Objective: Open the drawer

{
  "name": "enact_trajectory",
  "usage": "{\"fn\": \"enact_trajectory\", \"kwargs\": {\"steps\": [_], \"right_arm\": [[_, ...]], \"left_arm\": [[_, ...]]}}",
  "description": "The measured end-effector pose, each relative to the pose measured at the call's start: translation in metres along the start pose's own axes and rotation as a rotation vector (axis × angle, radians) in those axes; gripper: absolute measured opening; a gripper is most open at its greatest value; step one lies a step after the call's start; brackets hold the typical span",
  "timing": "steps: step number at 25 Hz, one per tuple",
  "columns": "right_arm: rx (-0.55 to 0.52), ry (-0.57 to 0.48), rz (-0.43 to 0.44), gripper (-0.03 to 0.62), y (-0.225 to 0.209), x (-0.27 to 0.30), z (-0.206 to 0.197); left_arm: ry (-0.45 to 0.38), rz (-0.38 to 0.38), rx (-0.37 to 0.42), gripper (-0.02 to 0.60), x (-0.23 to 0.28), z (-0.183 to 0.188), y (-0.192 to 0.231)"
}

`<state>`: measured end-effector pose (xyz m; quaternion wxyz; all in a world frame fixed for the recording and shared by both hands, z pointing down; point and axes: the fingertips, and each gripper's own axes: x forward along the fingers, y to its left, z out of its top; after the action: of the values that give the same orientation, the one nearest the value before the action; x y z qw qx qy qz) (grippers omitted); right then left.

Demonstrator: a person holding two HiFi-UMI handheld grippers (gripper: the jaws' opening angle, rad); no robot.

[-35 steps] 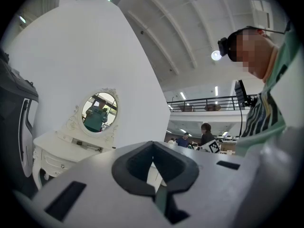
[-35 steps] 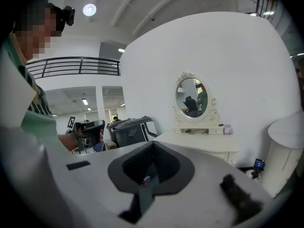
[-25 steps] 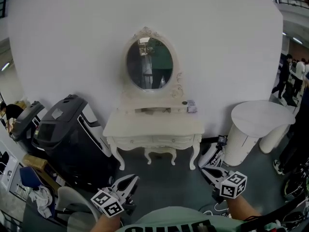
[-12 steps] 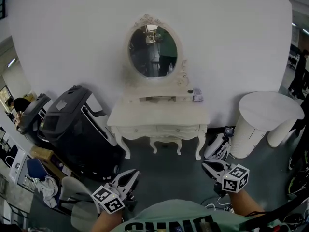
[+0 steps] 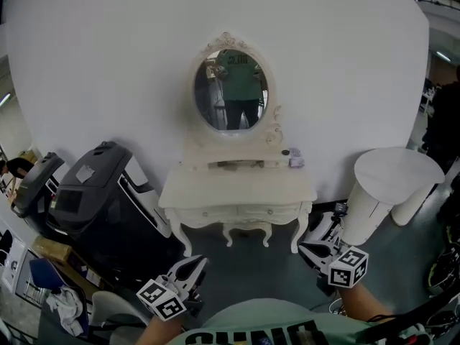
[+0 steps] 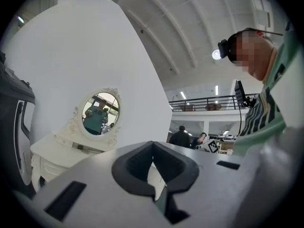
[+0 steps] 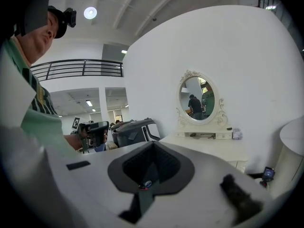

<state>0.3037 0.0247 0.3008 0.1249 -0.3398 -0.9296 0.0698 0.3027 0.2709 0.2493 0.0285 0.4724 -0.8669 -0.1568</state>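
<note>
The drawer sits closed in the front of the white table, well ahead of both claws. The left claw and right claw hang low by the person, clear of it. The table stands on a dark floor against a white wall — an oval mirror on top, a black machine to its left. Both claws have their jaws together — nothing between them.

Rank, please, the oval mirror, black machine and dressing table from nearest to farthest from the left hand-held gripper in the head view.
From the left hand-held gripper:
1. Black machine, close on the left.
2. Dressing table, ahead at centre.
3. Oval mirror, behind the tabletop, against the wall.
</note>
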Motion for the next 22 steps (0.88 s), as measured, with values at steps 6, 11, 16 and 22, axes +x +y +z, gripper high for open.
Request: {"fn": "enact_trajectory", "kwargs": {"steps": [6,11,16,22], "right_arm": [[0.003,-0.015,-0.084,0.011,0.019,0.061,0.021],[0.02,0.009,-0.124,0.011,0.031,0.112,0.026],[0.019,0.036,-0.118,0.011,0.033,0.154,0.028],[0.03,0.058,-0.102,0.011,0.017,0.174,0.028]], "left_arm": [[-0.003,-0.064,0.008,0.009,-0.02,0.038,0.07],[0.017,-0.101,-0.006,0.011,-0.036,0.052,0.121],[0.033,-0.094,-0.041,0.009,-0.042,0.051,0.161],[0.042,-0.089,-0.065,0.009,-0.027,0.046,0.178]]}}
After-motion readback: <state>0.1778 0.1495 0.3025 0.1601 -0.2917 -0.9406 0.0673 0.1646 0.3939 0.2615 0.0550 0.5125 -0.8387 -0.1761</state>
